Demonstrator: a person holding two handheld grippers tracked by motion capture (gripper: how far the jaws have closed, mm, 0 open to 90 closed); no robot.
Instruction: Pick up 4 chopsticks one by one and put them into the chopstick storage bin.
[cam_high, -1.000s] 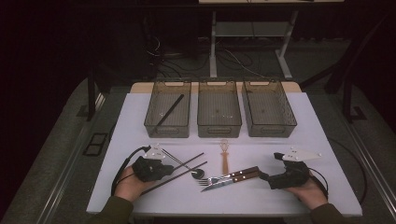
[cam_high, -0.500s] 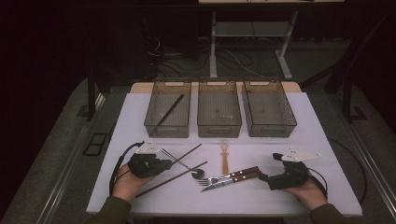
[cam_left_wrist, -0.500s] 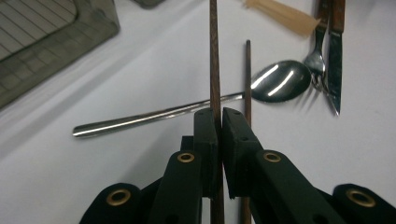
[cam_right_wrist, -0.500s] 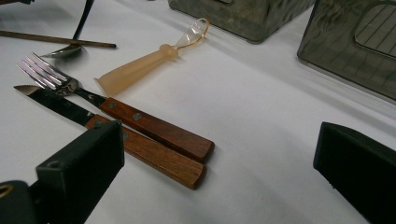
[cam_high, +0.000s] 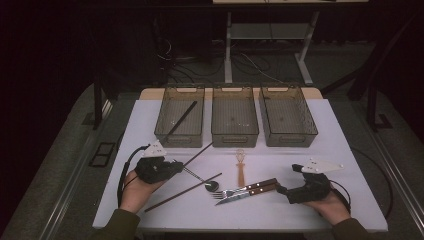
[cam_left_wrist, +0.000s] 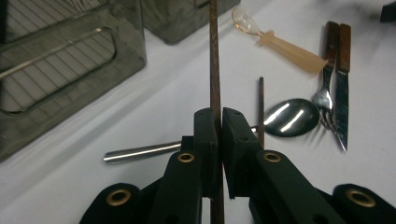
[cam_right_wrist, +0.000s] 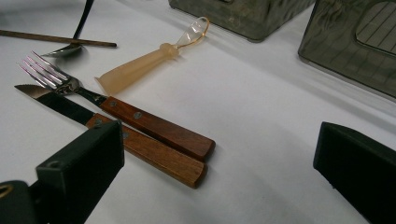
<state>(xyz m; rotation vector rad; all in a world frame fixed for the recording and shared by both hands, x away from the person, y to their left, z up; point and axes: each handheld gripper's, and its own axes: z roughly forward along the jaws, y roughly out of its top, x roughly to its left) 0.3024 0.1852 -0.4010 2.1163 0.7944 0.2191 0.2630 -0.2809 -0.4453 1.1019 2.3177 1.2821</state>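
One chopstick (cam_high: 181, 120) is already binned, lying slantwise in the left bin (cam_high: 165, 131) of three at the far edge of the counter (cam_high: 350, 165); the sorting looks barely begun. Left gripper (cam_high: 176, 167) is clenched on a second dark chopstick (cam_left_wrist: 215, 60), pinched tight between the pads w/ the stick running up past them twd the bins; in the high view it sits near the counter's left edge, stick tip reaching twd the left bin's near wall. So the step in hand, by my read: carry this stick over and drop it beside its mate. Right gripper (cam_high: 280, 189) stands released, jaws wide apart, parked near the near-right corner just by the wooden handles of the fork (cam_right_wrist: 116, 109) and knife (cam_right_wrist: 121, 135), which lie side by side, touching; probably next up. Left on the counter: a third chopstick (cam_high: 182, 192) lying diagonal twd the near edge, a metal spoon (cam_left_wrist: 289, 116) w/ its bowl by the fork tines, and a translucent small spoon (cam_high: 241, 167) w/ pale handle in front of the middle bin. Middle bin (cam_high: 235, 135) and right bin (cam_high: 305, 132) look empty, tho a few specks show on the middle one's floor; can't tell what they are. Approx one item of six put away.
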